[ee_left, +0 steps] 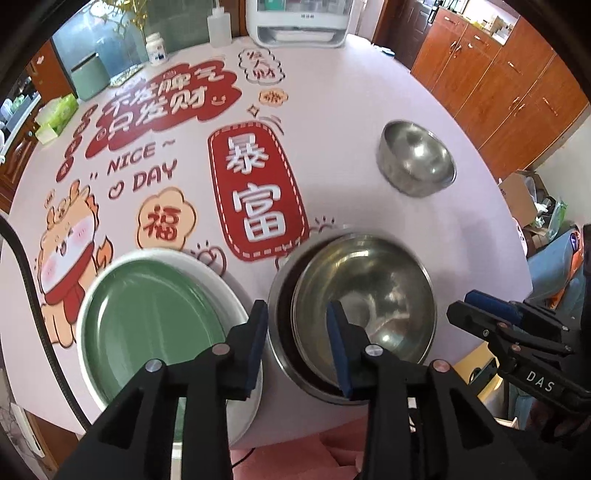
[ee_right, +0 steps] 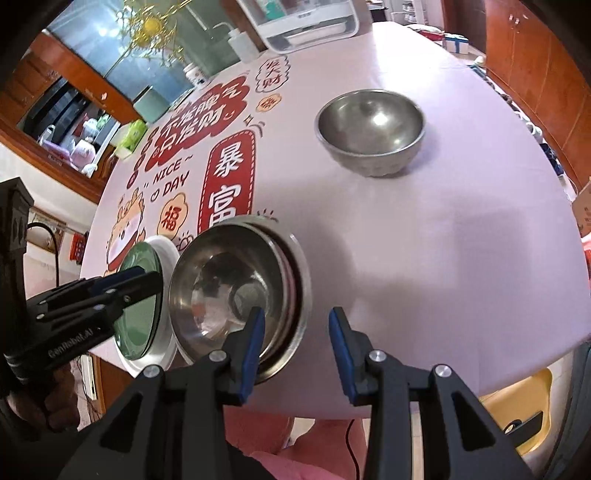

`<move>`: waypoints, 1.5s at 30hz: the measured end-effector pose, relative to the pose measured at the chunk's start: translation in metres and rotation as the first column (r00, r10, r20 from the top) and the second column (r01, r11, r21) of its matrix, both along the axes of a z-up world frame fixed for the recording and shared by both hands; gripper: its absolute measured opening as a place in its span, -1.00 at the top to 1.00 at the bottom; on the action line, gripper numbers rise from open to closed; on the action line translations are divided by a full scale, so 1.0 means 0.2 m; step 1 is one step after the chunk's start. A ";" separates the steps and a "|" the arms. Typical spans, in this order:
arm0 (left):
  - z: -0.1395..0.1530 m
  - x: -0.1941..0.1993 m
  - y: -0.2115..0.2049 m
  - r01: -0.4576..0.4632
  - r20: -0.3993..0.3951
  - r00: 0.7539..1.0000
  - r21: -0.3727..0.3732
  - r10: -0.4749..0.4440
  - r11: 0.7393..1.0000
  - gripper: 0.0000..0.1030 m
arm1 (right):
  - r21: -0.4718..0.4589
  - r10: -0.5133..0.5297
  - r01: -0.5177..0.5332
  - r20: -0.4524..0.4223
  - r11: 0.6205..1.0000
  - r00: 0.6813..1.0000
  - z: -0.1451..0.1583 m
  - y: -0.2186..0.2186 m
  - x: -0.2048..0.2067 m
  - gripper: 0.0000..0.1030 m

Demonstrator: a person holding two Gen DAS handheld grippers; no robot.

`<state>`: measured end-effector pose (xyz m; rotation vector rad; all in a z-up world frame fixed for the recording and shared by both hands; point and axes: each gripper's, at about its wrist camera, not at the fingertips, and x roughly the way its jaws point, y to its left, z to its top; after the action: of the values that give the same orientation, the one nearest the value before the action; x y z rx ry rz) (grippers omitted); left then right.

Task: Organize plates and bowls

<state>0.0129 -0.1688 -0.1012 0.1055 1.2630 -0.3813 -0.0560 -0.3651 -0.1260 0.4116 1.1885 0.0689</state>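
A stack of nested steel bowls [ee_left: 354, 314] sits near the table's front edge; it also shows in the right wrist view [ee_right: 236, 291]. Left of it a green plate [ee_left: 147, 325] lies on a white plate [ee_left: 236, 295], also seen in the right wrist view [ee_right: 142, 317]. A single steel bowl [ee_left: 415, 162] stands farther back on the right, and shows in the right wrist view [ee_right: 371, 133]. My left gripper [ee_left: 297, 350] is open, straddling the stack's left rim. My right gripper [ee_right: 297, 354] is open, just right of the stack, and shows in the left wrist view [ee_left: 476, 306].
The round table [ee_right: 424, 258] has a pink cloth with red printed signs. At the back stand a white appliance [ee_left: 299, 22], a white bottle [ee_left: 218, 29], a jar [ee_left: 157, 48], a green box [ee_left: 88, 77] and a tissue pack [ee_left: 55, 114]. Wooden cabinets [ee_left: 498, 85] stand to the right.
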 end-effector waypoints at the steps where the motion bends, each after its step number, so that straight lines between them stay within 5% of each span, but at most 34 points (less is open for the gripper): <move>1: 0.01 0.01 0.00 0.002 0.007 1.000 -0.001 -0.002 1.000 0.36 | 0.000 -0.008 0.008 0.005 1.000 1.000 0.01 -0.01 0.00 0.29; 8: 0.09 0.09 -0.06 0.012 0.055 0.998 -0.006 -0.011 1.000 0.31 | -0.007 -0.065 0.066 0.052 0.998 0.997 0.06 -0.09 0.00 0.16; 21: 0.16 0.24 -0.26 0.066 0.099 0.993 -0.011 -0.064 0.998 -0.12 | -0.007 -0.114 0.115 0.101 0.993 0.988 0.10 -0.26 0.13 0.16; 45: -0.02 0.64 -0.62 0.040 0.034 0.999 -0.048 -0.038 0.998 -0.18 | 0.051 -0.190 0.186 0.081 0.981 0.978 -0.08 -0.58 0.51 0.15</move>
<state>0.1408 -0.2919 -0.1048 0.0950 1.2196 -0.4420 0.0451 -0.4811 -0.1413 0.5520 1.0601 -0.0512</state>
